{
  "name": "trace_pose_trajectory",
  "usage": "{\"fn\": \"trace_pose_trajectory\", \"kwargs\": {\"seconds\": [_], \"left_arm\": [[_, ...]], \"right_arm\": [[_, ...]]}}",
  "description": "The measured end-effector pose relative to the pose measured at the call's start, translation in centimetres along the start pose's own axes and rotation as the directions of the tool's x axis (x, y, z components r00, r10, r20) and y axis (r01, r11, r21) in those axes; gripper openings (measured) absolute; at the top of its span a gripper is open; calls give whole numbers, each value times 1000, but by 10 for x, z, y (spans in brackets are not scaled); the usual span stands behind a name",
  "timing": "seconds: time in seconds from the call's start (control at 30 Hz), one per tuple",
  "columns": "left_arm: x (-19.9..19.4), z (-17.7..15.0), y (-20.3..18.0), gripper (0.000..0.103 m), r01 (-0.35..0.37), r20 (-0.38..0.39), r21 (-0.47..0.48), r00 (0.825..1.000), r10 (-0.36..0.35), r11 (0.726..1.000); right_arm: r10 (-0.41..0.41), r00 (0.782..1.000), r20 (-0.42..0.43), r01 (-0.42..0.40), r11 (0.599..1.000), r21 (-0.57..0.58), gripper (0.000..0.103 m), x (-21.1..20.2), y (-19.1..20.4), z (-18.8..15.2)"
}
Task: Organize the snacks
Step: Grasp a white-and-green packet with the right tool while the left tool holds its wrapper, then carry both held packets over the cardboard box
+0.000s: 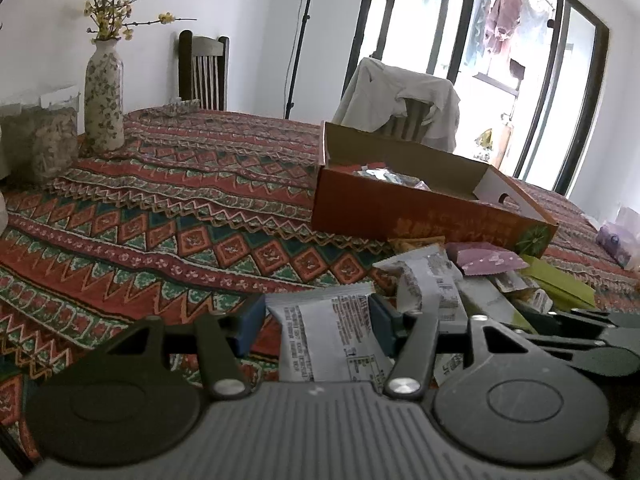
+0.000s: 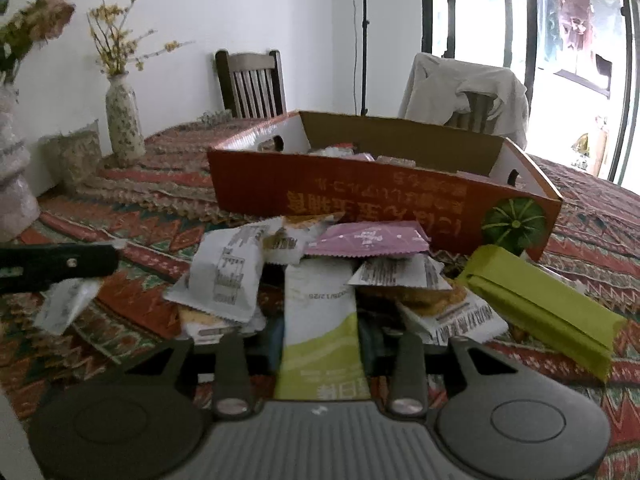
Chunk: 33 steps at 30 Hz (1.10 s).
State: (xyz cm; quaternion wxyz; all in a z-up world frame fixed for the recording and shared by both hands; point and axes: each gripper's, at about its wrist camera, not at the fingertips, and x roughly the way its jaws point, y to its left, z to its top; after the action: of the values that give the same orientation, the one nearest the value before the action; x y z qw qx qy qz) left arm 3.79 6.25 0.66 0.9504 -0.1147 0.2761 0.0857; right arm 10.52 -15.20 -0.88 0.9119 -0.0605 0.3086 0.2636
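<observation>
My left gripper (image 1: pixel 316 318) is shut on a white printed snack packet (image 1: pixel 320 356), its blue pads pressing both sides above the patterned tablecloth. In the right wrist view that packet (image 2: pixel 64 304) hangs from the left gripper's dark finger (image 2: pixel 60 264). My right gripper (image 2: pixel 320 338) is shut on a white-and-green packet (image 2: pixel 320 300) at the near edge of a snack pile. The pile holds white packets (image 2: pixel 224 276), a pink packet (image 2: pixel 368 240) and a green pack (image 2: pixel 540 312). Behind it stands an open orange cardboard box (image 2: pixel 360 196) with several packets inside, also seen as the orange box (image 1: pixel 400 208).
A floral vase (image 1: pixel 104 92) with yellow sprigs stands at the table's far left beside a clear jar (image 1: pixel 44 144). Past the far edge stand a dark wooden chair (image 1: pixel 204 68) and a chair draped with pale cloth (image 1: pixel 400 92). Open tablecloth (image 1: pixel 180 216) lies left of the box.
</observation>
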Motion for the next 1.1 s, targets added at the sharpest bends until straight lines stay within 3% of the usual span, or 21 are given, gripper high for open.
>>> {"fn": "trace_pose_trajectory", "kwargs": {"seconds": [0.63, 1.1], "left_arm": [[-14, 19, -22, 58, 36, 72, 53, 997, -40, 998], [8, 64, -54, 58, 83, 144, 92, 985, -95, 992]], "right_arm": [[-33, 983, 178, 30, 999, 15, 36, -65, -13, 9], [-112, 957, 268, 105, 994, 40, 36, -48, -42, 54]]}}
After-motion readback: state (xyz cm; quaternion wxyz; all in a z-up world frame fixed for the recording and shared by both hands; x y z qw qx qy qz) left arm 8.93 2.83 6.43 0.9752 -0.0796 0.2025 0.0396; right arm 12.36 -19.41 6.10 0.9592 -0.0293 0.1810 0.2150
